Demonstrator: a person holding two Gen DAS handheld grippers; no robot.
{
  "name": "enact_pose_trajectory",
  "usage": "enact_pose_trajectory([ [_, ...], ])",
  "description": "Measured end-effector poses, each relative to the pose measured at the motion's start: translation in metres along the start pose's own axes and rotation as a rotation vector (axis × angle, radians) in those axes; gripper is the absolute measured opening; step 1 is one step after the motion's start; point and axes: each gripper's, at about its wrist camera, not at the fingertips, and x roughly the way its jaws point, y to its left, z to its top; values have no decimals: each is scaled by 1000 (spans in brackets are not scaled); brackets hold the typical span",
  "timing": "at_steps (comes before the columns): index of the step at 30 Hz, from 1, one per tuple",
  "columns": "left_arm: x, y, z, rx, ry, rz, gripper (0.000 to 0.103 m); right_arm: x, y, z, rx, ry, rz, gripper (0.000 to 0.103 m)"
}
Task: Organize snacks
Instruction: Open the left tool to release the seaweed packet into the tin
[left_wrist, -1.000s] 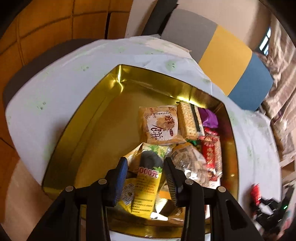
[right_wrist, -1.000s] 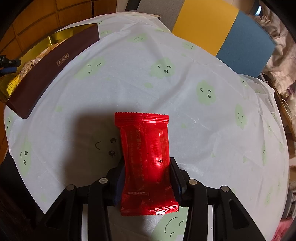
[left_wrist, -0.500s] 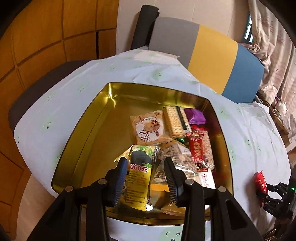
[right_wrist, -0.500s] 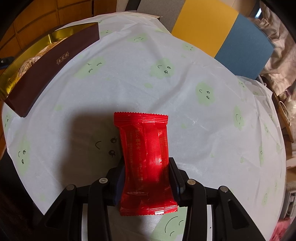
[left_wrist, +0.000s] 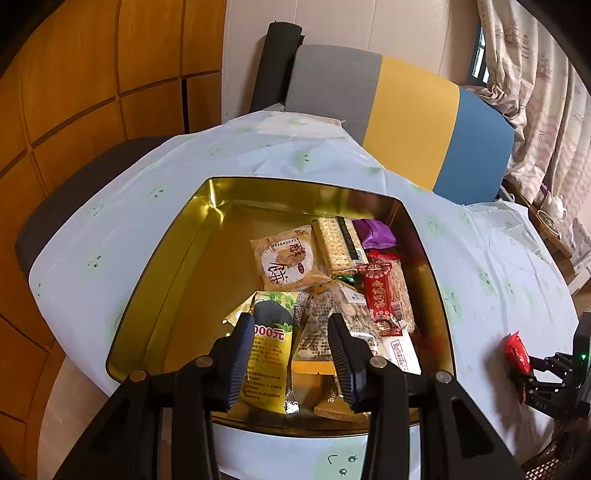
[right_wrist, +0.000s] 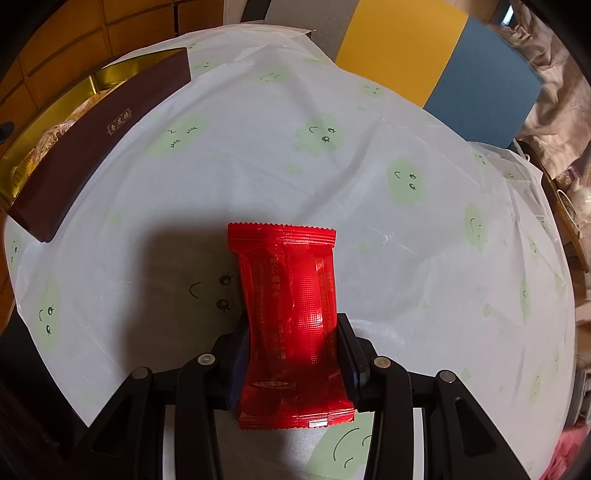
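Right gripper (right_wrist: 293, 354) pinches the red snack packet (right_wrist: 291, 314) above the tablecloth (right_wrist: 369, 192); left gripper (left_wrist: 291, 350), spread and empty, hovers over the part-filled gold tin (left_wrist: 162, 280), packet yet to be deposited.

Right gripper (right_wrist: 293, 354) clamps a red snack pack (right_wrist: 291, 317) by its long sides, above the tablecloth (right_wrist: 369, 184) near its front edge. Gold tin (right_wrist: 74, 96) w/ brown outer wall at far-left edge; chair (right_wrist: 424, 55) behind.
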Motion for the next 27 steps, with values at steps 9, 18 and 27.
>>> enact_pose_trajectory([
  [9,-3,2,-2,8,-11,3,42,1,5,6,43,22,-27,41],
  [18,-1,21,-3,-21,-7,24,42,2,-6,10,187,32,5,41],
  [27,-3,32,-5,-38,-13,38,42,-17,10,37,210,-23,111,41],
])
